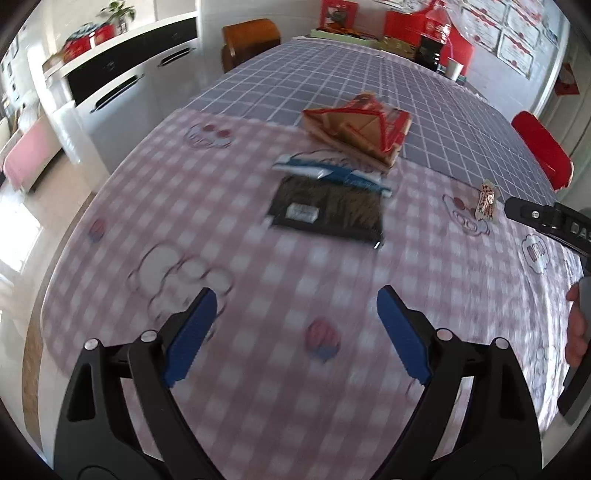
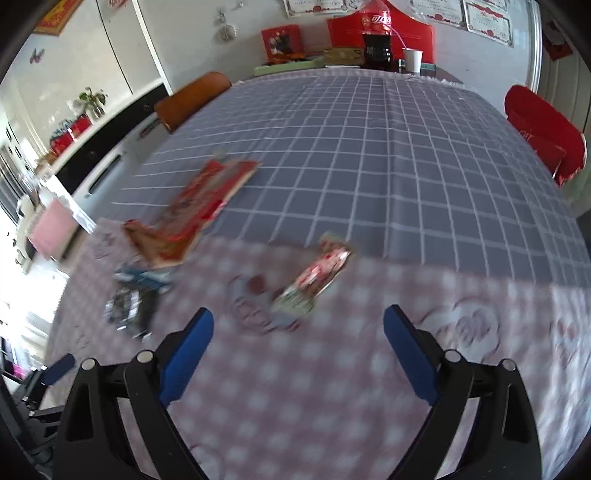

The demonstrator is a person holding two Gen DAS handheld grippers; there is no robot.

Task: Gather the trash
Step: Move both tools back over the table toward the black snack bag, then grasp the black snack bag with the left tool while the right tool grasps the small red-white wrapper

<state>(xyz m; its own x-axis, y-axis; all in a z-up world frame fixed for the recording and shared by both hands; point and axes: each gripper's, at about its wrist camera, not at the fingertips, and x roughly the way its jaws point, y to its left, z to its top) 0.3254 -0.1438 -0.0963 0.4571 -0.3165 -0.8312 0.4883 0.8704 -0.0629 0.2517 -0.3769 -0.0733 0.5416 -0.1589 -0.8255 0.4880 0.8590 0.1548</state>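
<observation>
Trash lies on a table with a pink checked cloth (image 1: pixel 258 387). In the left wrist view a flattened red and tan carton (image 1: pixel 358 129), a blue and white wrapper (image 1: pixel 332 173) and a black packet (image 1: pixel 327 210) sit ahead of my open left gripper (image 1: pixel 297 295), which holds nothing. A small snack wrapper (image 1: pixel 487 201) lies to the right, beside the right gripper's black finger (image 1: pixel 543 218). In the right wrist view my right gripper (image 2: pixel 299 314) is open and empty, with the red and white snack wrapper (image 2: pixel 317 277) just beyond its tips. The carton (image 2: pixel 195 210), blue wrapper (image 2: pixel 144 277) and black packet (image 2: pixel 127 310) lie to the left.
The far half of the table has a blue grid cloth (image 2: pixel 369 155). A cola bottle (image 2: pixel 376 33), a paper cup (image 2: pixel 413 59) and boxes stand at its far end. A brown chair (image 2: pixel 192 96) is on the left, a red chair (image 2: pixel 543 129) on the right. White cabinets (image 1: pixel 122 92) line the left wall.
</observation>
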